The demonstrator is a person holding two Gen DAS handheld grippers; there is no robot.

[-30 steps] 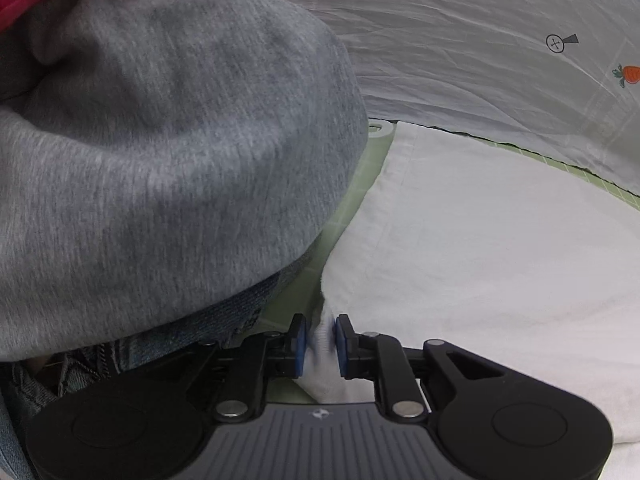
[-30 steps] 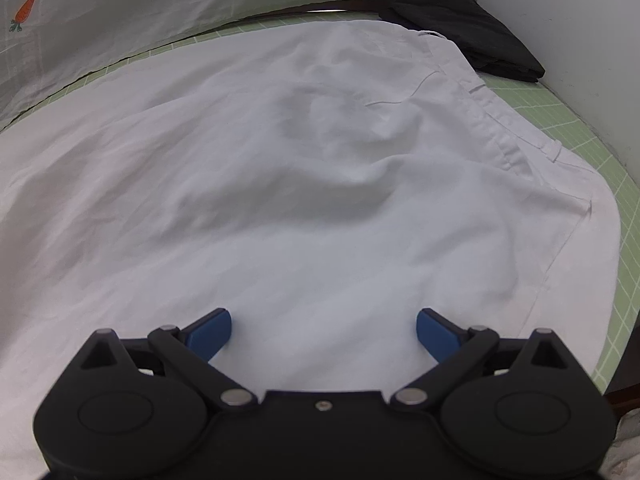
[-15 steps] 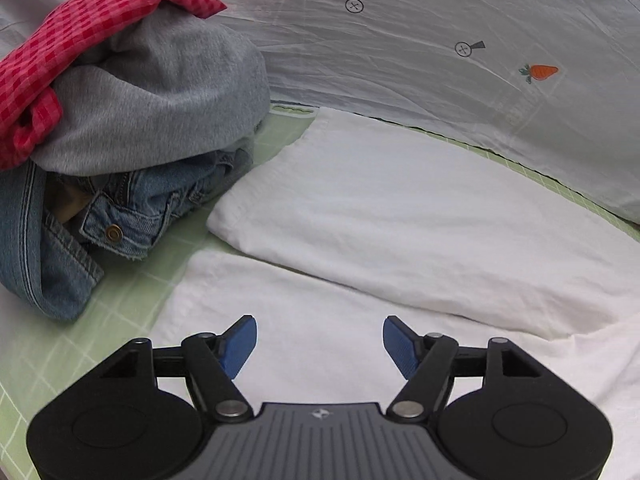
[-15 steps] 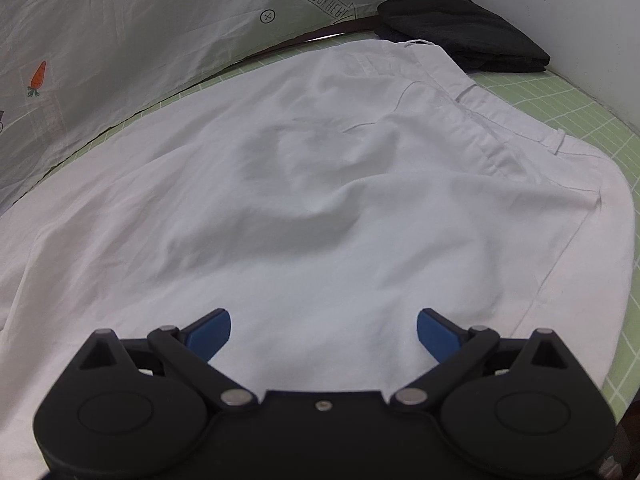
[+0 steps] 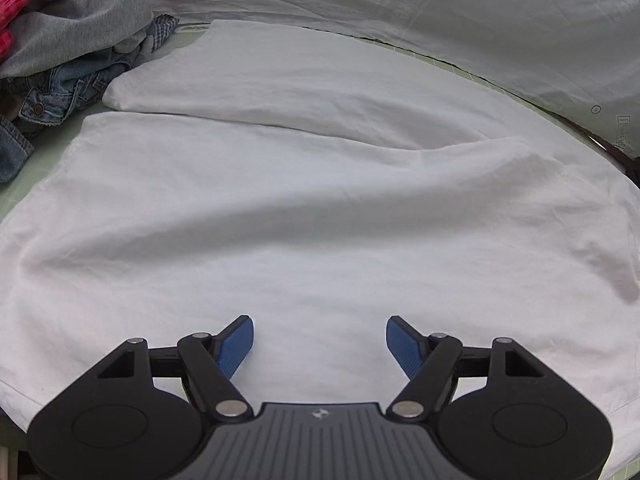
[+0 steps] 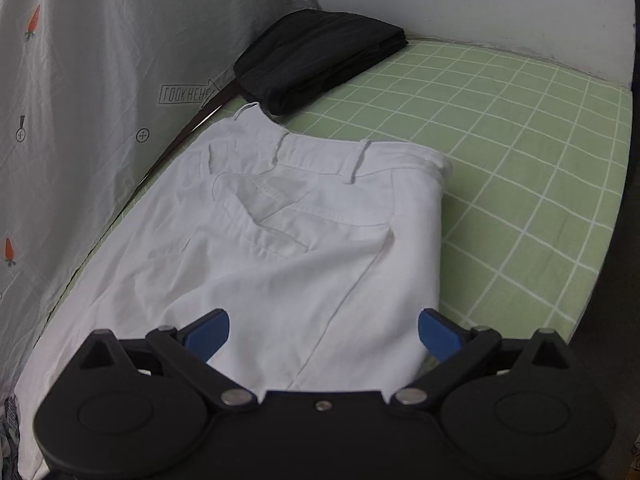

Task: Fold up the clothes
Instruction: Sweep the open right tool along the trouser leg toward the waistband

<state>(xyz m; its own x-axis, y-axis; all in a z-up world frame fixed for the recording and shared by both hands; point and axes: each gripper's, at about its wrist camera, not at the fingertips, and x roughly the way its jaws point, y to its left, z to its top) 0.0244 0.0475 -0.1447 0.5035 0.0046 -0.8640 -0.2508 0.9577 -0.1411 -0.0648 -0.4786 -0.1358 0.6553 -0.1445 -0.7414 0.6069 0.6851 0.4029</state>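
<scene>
left gripper [image 5: 320,344] jaws have just been opening, nothing between them now, hovering over the white trousers [image 5: 320,208]. right gripper [image 6: 324,332] spread wide too, empty, above the waistband [image 6: 320,160] end. trousers lie flat on the green checked sheet [image 6: 520,184], legs laid side by side, likely ready for a fold. clothes pile [image 5: 68,48] crowds the hem side; black folded garment [image 6: 320,56] sits past the waistband; open sheet beside the trousers.

We list white trousers [image 6: 304,248] of matt woven cloth, faintly creased, on a green checked cotton sheet [image 6: 520,152]. Beside them we note faded rough denim [image 5: 56,92], soft grey jersey [image 5: 72,20], and matt black folded cloth [image 6: 320,56].
</scene>
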